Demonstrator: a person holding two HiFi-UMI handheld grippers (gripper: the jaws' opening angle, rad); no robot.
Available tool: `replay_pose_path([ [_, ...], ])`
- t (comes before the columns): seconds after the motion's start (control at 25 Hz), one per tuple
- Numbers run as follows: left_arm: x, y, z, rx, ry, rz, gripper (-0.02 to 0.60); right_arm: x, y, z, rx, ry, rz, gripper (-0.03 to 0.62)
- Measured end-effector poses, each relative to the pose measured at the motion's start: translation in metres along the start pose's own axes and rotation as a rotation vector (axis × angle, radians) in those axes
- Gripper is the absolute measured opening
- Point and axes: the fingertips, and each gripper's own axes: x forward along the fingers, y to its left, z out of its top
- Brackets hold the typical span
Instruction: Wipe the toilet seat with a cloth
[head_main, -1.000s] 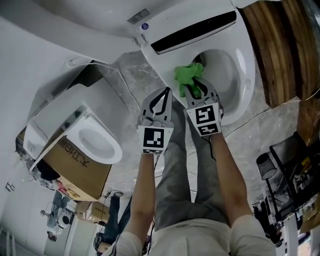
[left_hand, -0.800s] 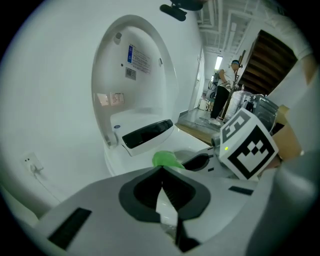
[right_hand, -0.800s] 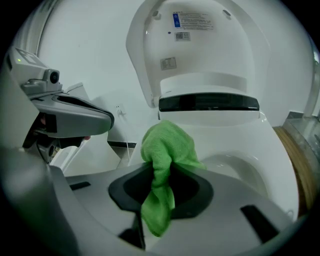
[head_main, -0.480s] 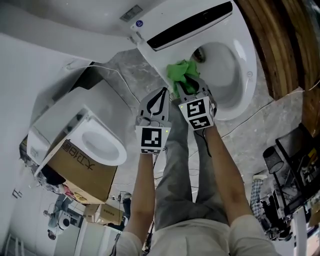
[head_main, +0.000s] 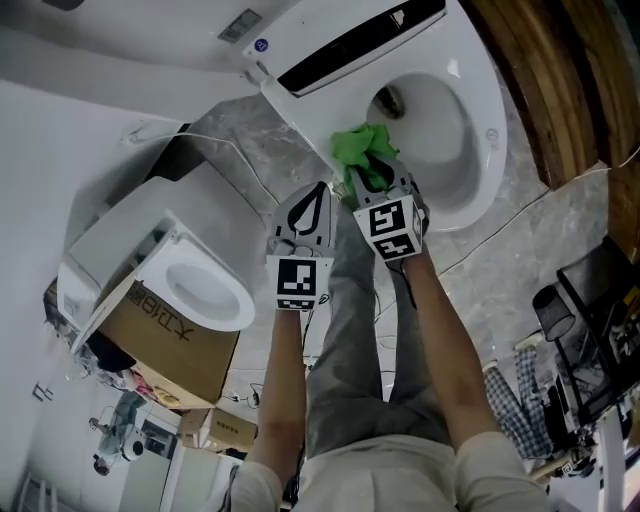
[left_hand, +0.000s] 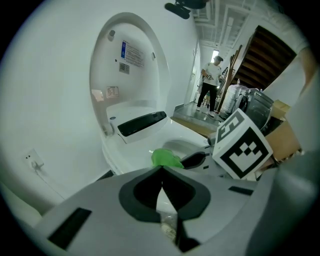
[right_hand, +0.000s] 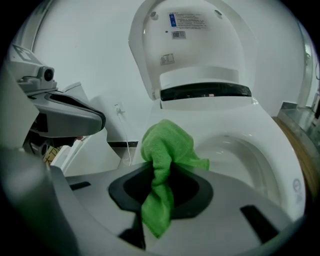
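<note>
A green cloth (head_main: 362, 146) is seen clamped between the jaws of the right gripper (head_main: 372, 180) at the upper centre of the head view, where it is held over the near left rim of a white toilet seat (head_main: 488, 150); whether cloth and seat are touching cannot be told. In the right gripper view, the cloth (right_hand: 166, 146) is pinched at its middle by the right gripper (right_hand: 160, 175), with a bunched part standing up beyond the jaws and a tail hanging down between them. The raised lid (right_hand: 200, 45) is shown behind it, and the bowl (right_hand: 240, 150) at the right of that frame. The left gripper (head_main: 316, 196) is held just beside the right one, on its left and off the seat. Its jaws are pressed together at the tips with nothing between them, as shown in the left gripper view (left_hand: 161, 172). A second toilet (head_main: 195, 285) is seen resting on a cardboard box (head_main: 165, 345) at the left of the head view, well apart from the grippers. A wooden panel (head_main: 560, 90) is visible at the upper right. A person (left_hand: 210, 85) is seen standing in the background of the left gripper view.
</note>
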Motion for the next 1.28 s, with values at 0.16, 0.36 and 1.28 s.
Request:
replay_pose_path([
  [0.16,0.000,-0.010,-0.004,0.018,0.017,-0.019,0.012,-0.007,0.001,-0.011,0.008,0.002,-0.006,0.097],
  [0.36,0.003,-0.026,-0.007,0.042,0.042,-0.050,0.012,-0.016,0.004,-0.026,0.006,0.023,-0.007,0.097],
  [1.28,0.021,-0.085,-0.016,0.087,0.123,-0.112,0.012,-0.073,-0.001,-0.099,0.143,0.071,-0.075,0.095],
])
